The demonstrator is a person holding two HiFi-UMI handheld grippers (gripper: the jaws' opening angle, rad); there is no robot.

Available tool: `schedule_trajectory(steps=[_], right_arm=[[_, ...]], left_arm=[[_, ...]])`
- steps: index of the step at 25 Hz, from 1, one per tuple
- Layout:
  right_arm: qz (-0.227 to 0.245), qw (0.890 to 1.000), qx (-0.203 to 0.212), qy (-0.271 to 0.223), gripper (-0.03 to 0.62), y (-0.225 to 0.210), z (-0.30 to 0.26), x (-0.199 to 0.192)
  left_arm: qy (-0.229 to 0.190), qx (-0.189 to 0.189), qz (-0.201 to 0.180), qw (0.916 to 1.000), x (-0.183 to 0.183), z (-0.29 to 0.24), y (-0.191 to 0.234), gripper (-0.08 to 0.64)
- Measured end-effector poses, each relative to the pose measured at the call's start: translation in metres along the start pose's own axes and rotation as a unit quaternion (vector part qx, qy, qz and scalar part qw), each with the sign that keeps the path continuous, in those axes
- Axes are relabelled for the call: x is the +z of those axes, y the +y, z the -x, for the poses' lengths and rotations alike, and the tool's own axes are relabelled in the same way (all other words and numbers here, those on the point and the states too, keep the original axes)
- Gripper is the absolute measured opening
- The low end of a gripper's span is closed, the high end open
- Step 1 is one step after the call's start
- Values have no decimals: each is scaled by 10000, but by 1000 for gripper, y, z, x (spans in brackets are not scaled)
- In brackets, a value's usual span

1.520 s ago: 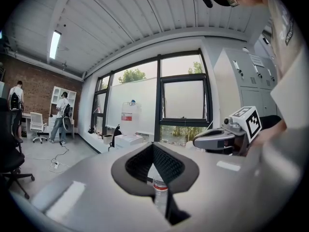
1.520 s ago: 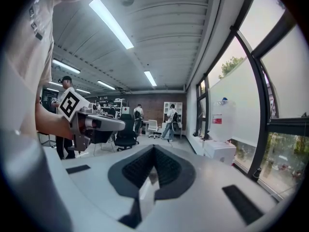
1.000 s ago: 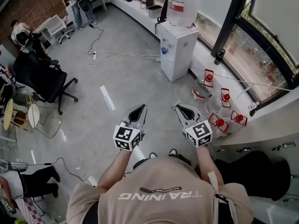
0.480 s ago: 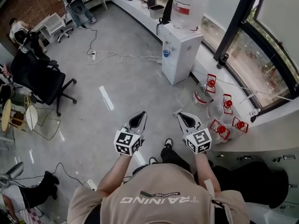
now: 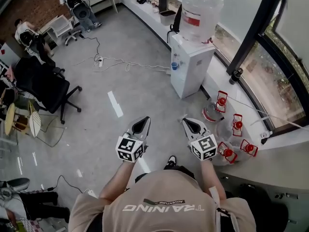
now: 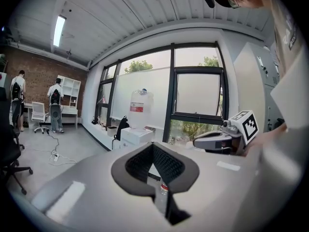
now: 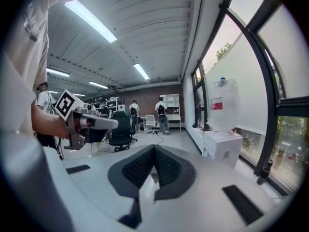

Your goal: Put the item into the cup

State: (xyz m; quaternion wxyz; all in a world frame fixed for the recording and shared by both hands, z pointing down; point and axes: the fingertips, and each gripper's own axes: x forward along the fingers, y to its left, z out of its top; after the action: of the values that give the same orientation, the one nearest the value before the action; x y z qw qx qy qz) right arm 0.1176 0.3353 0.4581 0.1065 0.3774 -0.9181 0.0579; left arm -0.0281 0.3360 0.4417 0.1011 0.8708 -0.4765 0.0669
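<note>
No cup and no item for it shows in any view. In the head view my left gripper (image 5: 141, 125) and right gripper (image 5: 192, 125) are held side by side at waist height over the grey floor, both pointing forward. Each has its jaws closed to a point with nothing between them. The left gripper view looks along my left gripper (image 6: 153, 147) toward the window, with the right gripper (image 6: 212, 140) off to its right. In the right gripper view my right gripper (image 7: 153, 150) points into the office, the left gripper (image 7: 91, 123) beside it at left.
A white water dispenser (image 5: 189, 66) with a large bottle (image 5: 201, 11) stands ahead on the right, by the window wall. Red-capped jugs (image 5: 227, 124) sit on the floor near it. A black office chair (image 5: 46, 87) is at left, cables (image 5: 116, 62) cross the floor, and people (image 5: 77, 4) stand far back.
The person has stepped forward: the floor, dispenser and jugs have shifted in the head view. Both grippers keep the same pose, side by side and shut.
</note>
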Motion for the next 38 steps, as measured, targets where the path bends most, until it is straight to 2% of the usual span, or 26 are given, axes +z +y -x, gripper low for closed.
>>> schedule_trajectory(steps=[5,10,17,24,30,33,38], right_arm=[[102,9998,150,87,11,-37,-17,-7],[11,9995,254,180,11,-67,-39,-10],[-9,9992,279,292,11,-89,-85,-3],[-64,9994,-140,307,11,-109,-145,17],[-148,9978,-597,252,11,-119,-196,44],[-179,9965,-781,255,11,-123,-219,50],[-237,9953,-845,410,11,-129,-247,50]], left_arm=[[28,141,110,9998,-2,-40,7,8],[131,260,155,9995,-2,-65,19,8],[240,318,231,9989,4,-88,64,8],[276,-67,157,9995,18,-130,125,8],[151,-464,-97,9988,45,-157,186,8],[149,-535,-129,9984,46,-170,216,8],[156,-562,-39,9983,50,-187,250,8]])
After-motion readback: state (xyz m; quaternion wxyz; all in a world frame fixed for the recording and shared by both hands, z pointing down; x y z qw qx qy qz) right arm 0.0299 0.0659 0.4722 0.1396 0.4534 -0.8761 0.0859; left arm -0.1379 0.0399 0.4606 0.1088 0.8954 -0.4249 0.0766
